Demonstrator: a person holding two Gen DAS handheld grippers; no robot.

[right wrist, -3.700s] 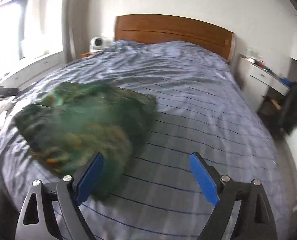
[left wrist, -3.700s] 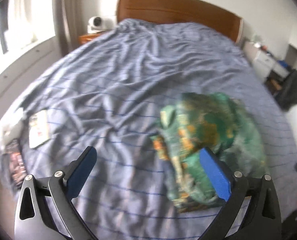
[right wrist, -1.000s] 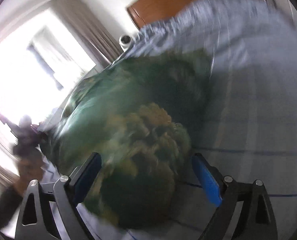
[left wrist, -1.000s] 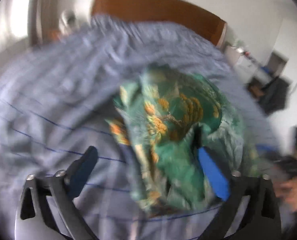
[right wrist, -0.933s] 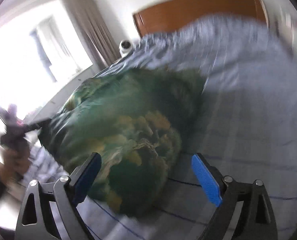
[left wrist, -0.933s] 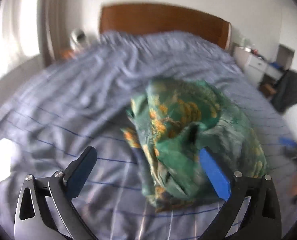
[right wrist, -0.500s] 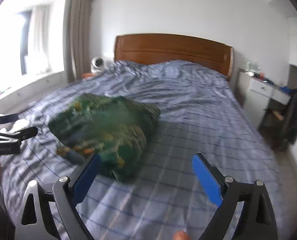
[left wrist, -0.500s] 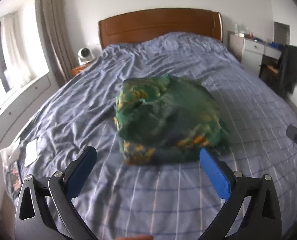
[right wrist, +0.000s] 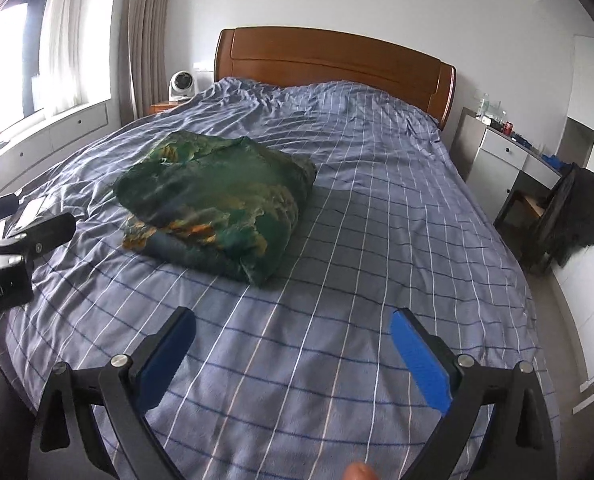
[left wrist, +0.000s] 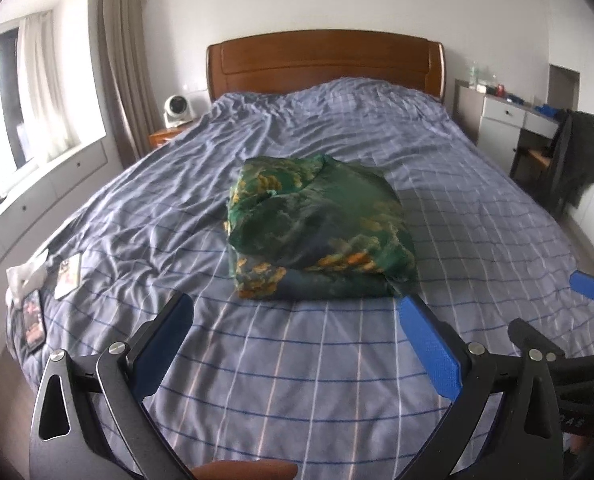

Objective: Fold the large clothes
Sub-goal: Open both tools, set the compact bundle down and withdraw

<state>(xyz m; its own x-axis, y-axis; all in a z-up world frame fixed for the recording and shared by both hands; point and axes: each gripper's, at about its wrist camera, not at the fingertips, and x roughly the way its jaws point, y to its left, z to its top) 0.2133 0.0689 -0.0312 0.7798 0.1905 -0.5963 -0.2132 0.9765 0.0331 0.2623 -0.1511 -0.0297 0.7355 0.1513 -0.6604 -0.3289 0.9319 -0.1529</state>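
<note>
A green garment with orange and yellow print lies folded in a thick bundle on the blue checked bed cover. It also shows in the right wrist view, left of centre. My left gripper is open and empty, held back above the bed's near part, short of the bundle. My right gripper is open and empty, to the right of the bundle and nearer than it. Each gripper shows at the edge of the other's view.
A wooden headboard stands at the far end. A small fan sits on a nightstand at the left. Papers and a phone lie at the bed's left edge. A white desk and a chair with dark clothes stand at the right.
Both grippers have drawn back from the bundle and away from the bed. The bundle now lies still on the cover. Both grippers stay open.
</note>
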